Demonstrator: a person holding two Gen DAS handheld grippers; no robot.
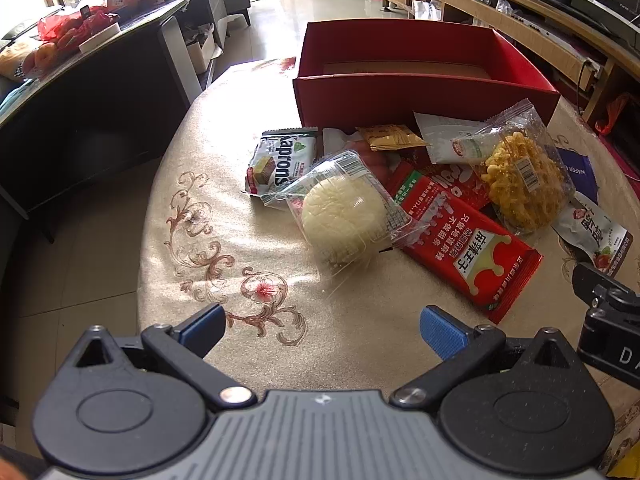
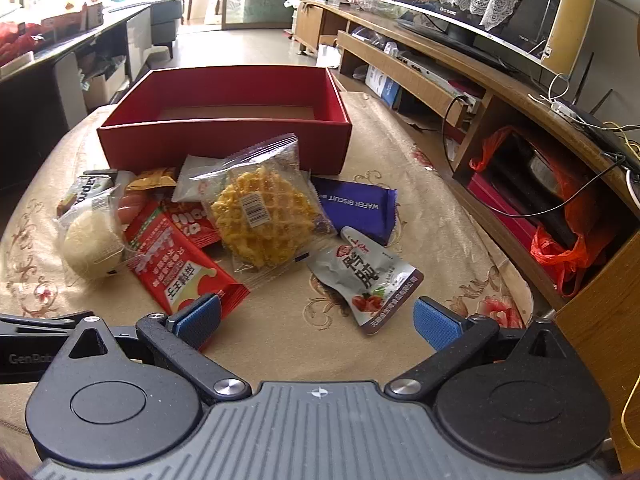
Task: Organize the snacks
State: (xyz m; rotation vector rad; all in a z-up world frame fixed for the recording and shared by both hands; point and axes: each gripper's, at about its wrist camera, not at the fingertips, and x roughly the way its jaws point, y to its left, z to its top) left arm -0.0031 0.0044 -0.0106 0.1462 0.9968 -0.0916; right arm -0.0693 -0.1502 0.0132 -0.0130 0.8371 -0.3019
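Note:
A pile of snacks lies in front of an empty red box (image 1: 424,100) (image 2: 224,140). It holds a wrapped white bun (image 1: 344,216) (image 2: 92,248), a long red packet (image 1: 468,240) (image 2: 180,268), a wrapped yellow waffle (image 1: 524,184) (image 2: 264,216), a green-and-white wafer pack (image 1: 280,160), a blue wafer pack (image 2: 356,208) and a grey pouch (image 2: 372,276) (image 1: 596,236). My left gripper (image 1: 322,330) is open and empty, short of the bun. My right gripper (image 2: 316,320) is open and empty, just short of the grey pouch.
The snacks sit on a beige embroidered tablecloth (image 1: 224,248). A dark side table (image 1: 100,92) stands at the left, a wooden TV stand (image 2: 520,128) at the right. The right gripper's body (image 1: 608,320) shows at the left wrist view's right edge.

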